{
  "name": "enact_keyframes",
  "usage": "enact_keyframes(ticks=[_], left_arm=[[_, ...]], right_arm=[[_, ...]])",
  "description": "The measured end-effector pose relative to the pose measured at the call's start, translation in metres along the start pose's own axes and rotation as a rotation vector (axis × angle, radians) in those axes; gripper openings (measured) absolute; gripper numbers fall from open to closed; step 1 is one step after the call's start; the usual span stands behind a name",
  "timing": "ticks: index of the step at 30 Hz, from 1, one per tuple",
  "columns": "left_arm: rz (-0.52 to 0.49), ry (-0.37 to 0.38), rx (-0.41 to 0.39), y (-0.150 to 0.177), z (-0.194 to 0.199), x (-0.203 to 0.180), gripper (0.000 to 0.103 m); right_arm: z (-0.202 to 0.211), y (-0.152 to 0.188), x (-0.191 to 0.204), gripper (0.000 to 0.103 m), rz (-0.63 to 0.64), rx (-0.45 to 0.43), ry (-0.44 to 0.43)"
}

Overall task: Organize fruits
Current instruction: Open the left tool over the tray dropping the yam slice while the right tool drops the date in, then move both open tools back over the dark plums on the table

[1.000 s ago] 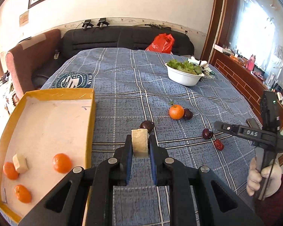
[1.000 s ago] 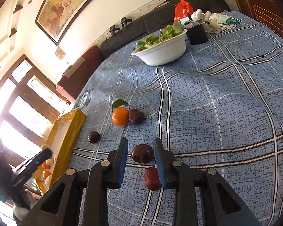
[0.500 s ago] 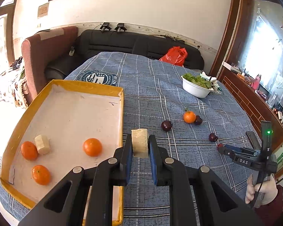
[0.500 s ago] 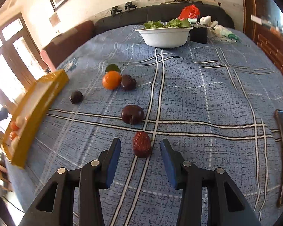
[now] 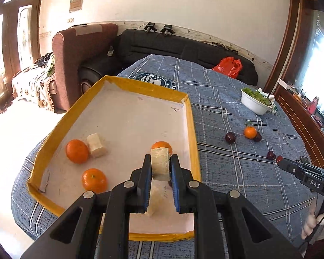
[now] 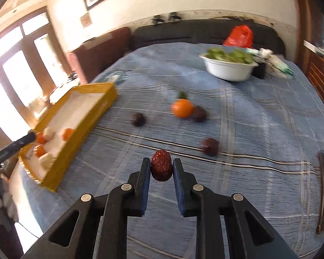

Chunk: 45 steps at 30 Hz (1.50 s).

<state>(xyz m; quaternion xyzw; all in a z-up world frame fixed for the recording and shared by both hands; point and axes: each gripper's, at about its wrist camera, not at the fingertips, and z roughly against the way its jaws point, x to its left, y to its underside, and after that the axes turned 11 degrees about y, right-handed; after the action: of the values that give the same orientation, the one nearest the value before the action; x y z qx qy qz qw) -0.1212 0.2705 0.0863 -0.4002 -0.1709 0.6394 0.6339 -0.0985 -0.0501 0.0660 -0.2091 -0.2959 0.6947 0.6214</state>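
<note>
Left tongs carried banana chunk over tray; right tongs just closed on red date.
Lower chunk onto bare tray floor before letting go.

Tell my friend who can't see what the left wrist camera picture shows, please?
The left gripper is shut on a pale banana chunk, held over a yellow-rimmed tray that has three oranges and another chunk in it. Further right, one orange and dark fruits lie on the blue checked cloth.
</note>
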Motion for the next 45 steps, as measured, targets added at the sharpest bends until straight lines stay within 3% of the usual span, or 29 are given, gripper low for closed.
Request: enact_keyframes(ticks=[4, 9, 18, 23, 29, 34, 45], left_arm=[[0.043, -0.018, 0.014, 0.004, -0.002, 0.018, 0.016], [0.070, -0.037, 0.013, 0.006, -0.001, 0.037, 0.016], [0.132, -0.028, 0.032, 0.013, -0.006, 0.066, 0.016], [0.165, 0.009, 0.038, 0.013, -0.006, 0.075, 0.018], [0.176, 0.031, 0.009, 0.010, 0.002, 0.077, 0.049], [0.196, 0.024, -0.006, 0.011, 0.012, 0.082, 0.061], [0.195, 0.024, -0.026, 0.007, 0.031, 0.068, 0.074]], right_arm=[[0.000, -0.007, 0.068, 0.024, 0.118, -0.001, -0.106], [-0.003, -0.016, 0.137, 0.024, 0.237, -0.015, -0.171], [-0.047, -0.038, 0.201, 0.024, 0.276, 0.037, -0.203], [-0.070, -0.046, 0.219, 0.024, 0.268, 0.082, -0.225], [-0.081, -0.052, 0.234, 0.024, 0.267, 0.087, -0.231], [-0.076, -0.061, 0.234, 0.049, 0.235, 0.056, -0.236], [-0.052, -0.059, 0.194, 0.055, 0.150, 0.012, -0.223]])
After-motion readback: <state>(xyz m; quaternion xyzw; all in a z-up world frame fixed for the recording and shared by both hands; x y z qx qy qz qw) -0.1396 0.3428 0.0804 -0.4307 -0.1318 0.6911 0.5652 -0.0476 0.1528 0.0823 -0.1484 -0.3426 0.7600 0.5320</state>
